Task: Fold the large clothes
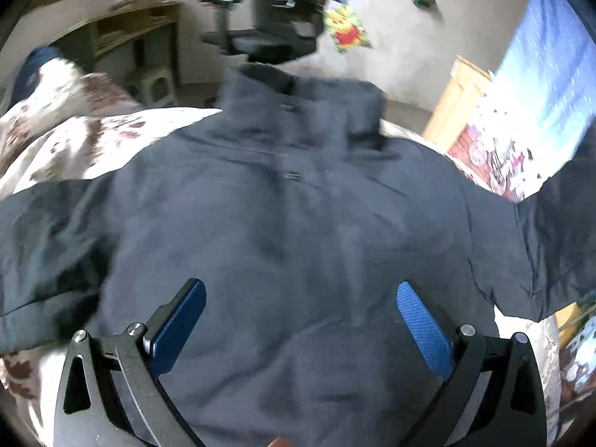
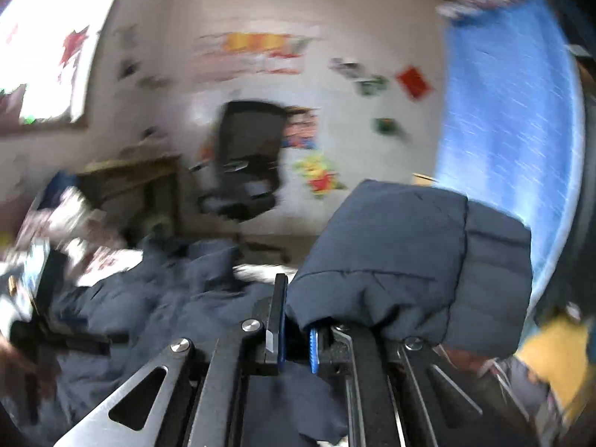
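Navy padded jacket (image 1: 298,193) lies spread on the floral bed (image 1: 74,141), beneath the left gripper (image 1: 301,320), whose blue pads stand apart. Right gripper (image 2: 298,329) is clamped on a quilted fold.

Black claw (image 1: 301,320) frames (silver screws), blue textured pads (image 1: 424,329).

the jacket (image 1: 283,231) is matt dark blue cloth, soft and lightly padded, with stitched seams. it lies on a bedspread (image 1: 74,141) of patterned cloth. the left gripper (image 1: 301,329) has matt black arms, shiny metal rivets and blue pads with a rough, dimpled grain. the desk (image 1: 123,26) looks like bare wood.
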The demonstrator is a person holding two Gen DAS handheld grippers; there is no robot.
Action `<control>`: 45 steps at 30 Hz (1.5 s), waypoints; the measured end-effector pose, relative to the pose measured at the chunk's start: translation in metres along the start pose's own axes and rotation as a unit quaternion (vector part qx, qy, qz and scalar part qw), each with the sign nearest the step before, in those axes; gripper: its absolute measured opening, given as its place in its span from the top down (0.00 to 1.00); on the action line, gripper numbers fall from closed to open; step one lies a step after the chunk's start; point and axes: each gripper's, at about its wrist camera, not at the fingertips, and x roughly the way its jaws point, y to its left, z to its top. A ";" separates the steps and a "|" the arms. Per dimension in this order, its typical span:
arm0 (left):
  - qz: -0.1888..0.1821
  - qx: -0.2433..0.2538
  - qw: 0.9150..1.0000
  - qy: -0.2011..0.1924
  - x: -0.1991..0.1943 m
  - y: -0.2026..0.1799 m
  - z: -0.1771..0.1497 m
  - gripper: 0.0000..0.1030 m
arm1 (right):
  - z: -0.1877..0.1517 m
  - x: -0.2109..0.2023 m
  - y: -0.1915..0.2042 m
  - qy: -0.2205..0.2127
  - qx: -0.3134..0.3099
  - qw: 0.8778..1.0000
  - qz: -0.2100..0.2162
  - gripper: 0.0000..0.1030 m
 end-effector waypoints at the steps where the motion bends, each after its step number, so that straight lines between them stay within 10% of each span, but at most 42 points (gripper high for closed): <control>1: -0.001 -0.010 1.000 -0.005 -0.011 0.016 -0.005 0.02 | -0.003 0.007 0.017 0.009 -0.017 1.000 0.015 0.91; 11: -0.040 -0.067 0.997 -0.010 -0.055 0.103 -0.032 0.02 | -0.077 0.073 0.179 0.137 -0.176 0.966 0.129 0.90; 15: -0.078 -0.092 0.993 -0.005 -0.054 0.120 -0.042 0.02 | -0.114 0.090 0.212 0.201 -0.210 0.944 0.158 0.74; 23: -0.134 -0.144 0.979 0.047 -0.032 0.140 -0.065 0.02 | -0.127 0.083 0.200 0.222 -0.168 0.940 0.199 0.41; 31: -0.059 -0.083 0.993 0.061 -0.015 0.106 -0.069 0.05 | -0.127 0.053 0.144 0.220 -0.087 0.955 0.178 0.31; 32: -0.053 -0.079 0.994 0.056 -0.015 0.102 -0.067 0.10 | -0.125 0.050 0.138 0.215 -0.078 0.958 0.173 0.28; 34: -0.052 -0.072 0.995 0.054 -0.014 0.097 -0.063 0.60 | -0.121 0.044 0.126 0.204 -0.069 0.964 0.156 0.23; 37: -0.040 -0.066 0.996 0.051 -0.010 0.095 -0.063 0.83 | -0.116 0.040 0.111 0.190 -0.058 0.972 0.127 0.22; 45: 0.048 -0.032 0.997 -0.056 -0.044 0.094 -0.039 0.98 | -0.098 0.054 0.083 0.178 -0.018 0.982 0.064 0.21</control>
